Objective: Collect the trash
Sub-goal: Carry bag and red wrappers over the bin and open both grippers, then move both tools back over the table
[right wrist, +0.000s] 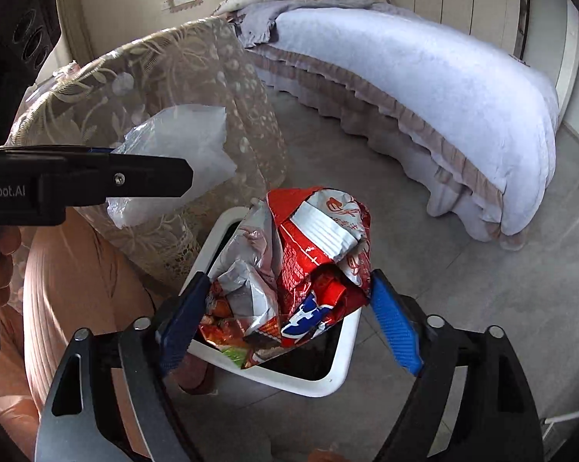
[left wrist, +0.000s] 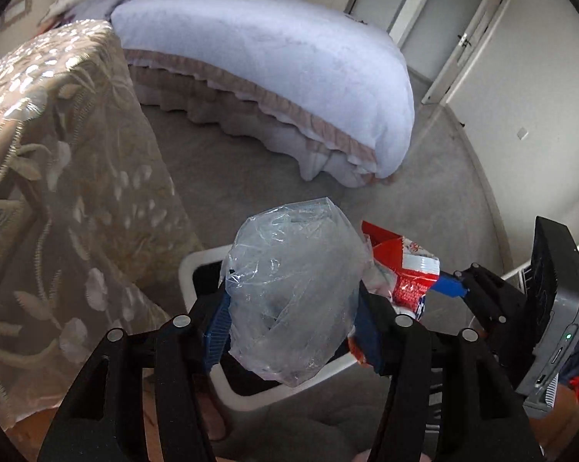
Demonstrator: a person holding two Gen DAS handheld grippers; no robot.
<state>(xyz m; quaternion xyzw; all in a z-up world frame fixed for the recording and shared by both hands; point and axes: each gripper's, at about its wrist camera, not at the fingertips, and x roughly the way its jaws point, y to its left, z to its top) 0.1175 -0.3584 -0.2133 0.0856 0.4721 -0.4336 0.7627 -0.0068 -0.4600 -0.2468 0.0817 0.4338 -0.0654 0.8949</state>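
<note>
My left gripper (left wrist: 293, 312) is shut on a crumpled clear plastic bag (left wrist: 293, 292) and holds it above the white trash bin (left wrist: 191, 269). The bag also shows in the right wrist view (right wrist: 185, 154), beside the left gripper's finger (right wrist: 151, 181). My right gripper (right wrist: 285, 308) stands wide around a bundle of red and silver snack wrappers (right wrist: 312, 246), which hangs over the bin (right wrist: 339, 354); its blue pads touch the bundle's sides. The wrappers show in the left wrist view (left wrist: 404, 265) just right of the clear bag.
A table draped in a beige embroidered cloth (left wrist: 58, 177) stands left of the bin. A bed with a pale blue cover (left wrist: 281, 69) fills the far side. Grey floor (right wrist: 481, 308) lies between. A person's leg in pink (right wrist: 70, 292) is at the left.
</note>
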